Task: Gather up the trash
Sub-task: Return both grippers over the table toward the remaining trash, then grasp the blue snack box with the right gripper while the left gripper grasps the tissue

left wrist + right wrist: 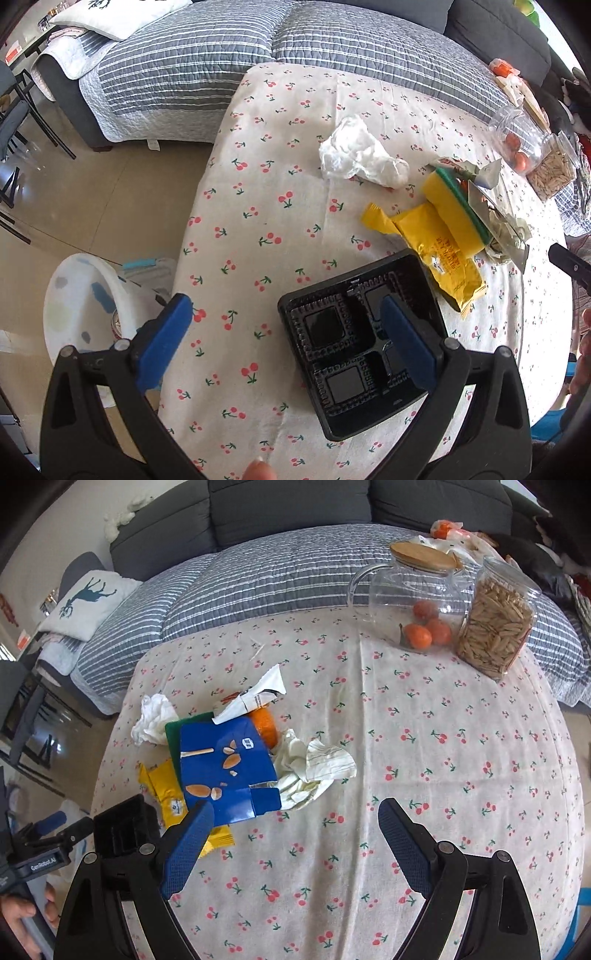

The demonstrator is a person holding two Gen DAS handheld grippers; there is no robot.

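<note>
A heap of trash lay on a cherry-print tabletop (443,760), toward its left side in the right wrist view. The heap held a blue carton (225,771) strewn with nut shells, a yellow wrapper (166,786) under the carton's near-left edge, crumpled white tissue (153,720) to the far left, torn white paper (317,768) against its right side, and a white sachet (258,698) on top. A black tray (354,347) sat near the tabletop's near-left edge, just beside the wrapper. The left tool (288,336) hung spread wide and empty, one finger over the tray, the other past the tabletop's edge above a white bin (85,299) on the floor. The right tool (295,845) was also wide open and empty, its left finger before the carton. At the far right corner stood a jug (410,605) of oranges and a jar (495,624) of nuts. A striped sofa (280,579) lay beyond.
</note>
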